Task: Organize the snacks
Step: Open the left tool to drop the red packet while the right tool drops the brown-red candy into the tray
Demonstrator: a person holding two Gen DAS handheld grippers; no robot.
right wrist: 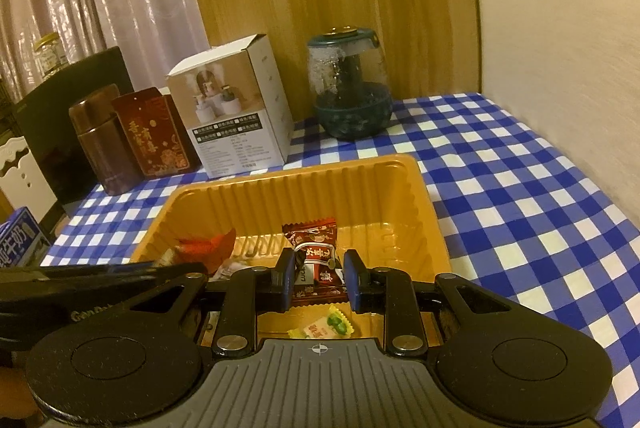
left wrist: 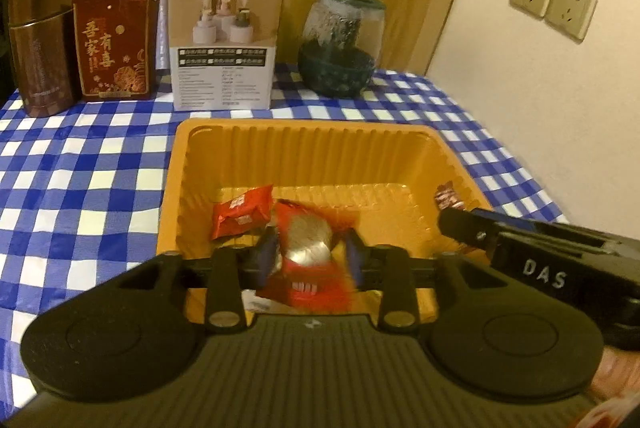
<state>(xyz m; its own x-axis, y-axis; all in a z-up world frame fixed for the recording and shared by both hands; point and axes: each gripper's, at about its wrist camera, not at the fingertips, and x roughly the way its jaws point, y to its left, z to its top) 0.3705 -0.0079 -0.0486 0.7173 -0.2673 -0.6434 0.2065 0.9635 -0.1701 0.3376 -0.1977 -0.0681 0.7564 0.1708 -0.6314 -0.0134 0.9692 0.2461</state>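
An orange plastic tray (left wrist: 304,131) sits on the blue-and-white checked cloth, and both grippers hover over its near end. My left gripper (left wrist: 312,256) has a red-and-silver snack packet (left wrist: 308,248) between its fingers. The packet is blurred, with a sliver of tray showing beside the right pad, so the pads do not press on it. A red packet (left wrist: 240,214) lies on the tray floor to the left. My right gripper (right wrist: 320,280) is shut on a dark brown candy packet (right wrist: 316,256) above the tray (right wrist: 304,167). A small yellow-green candy (right wrist: 324,326) lies beneath it.
Along the back of the table stand a brown tin (left wrist: 40,43), a red box (left wrist: 114,39), a white carton (left wrist: 226,35) and a glass jar (left wrist: 342,43) with a dark green base. The wall with sockets (left wrist: 554,1) is on the right. A blue milk carton (right wrist: 20,244) stands at the left.
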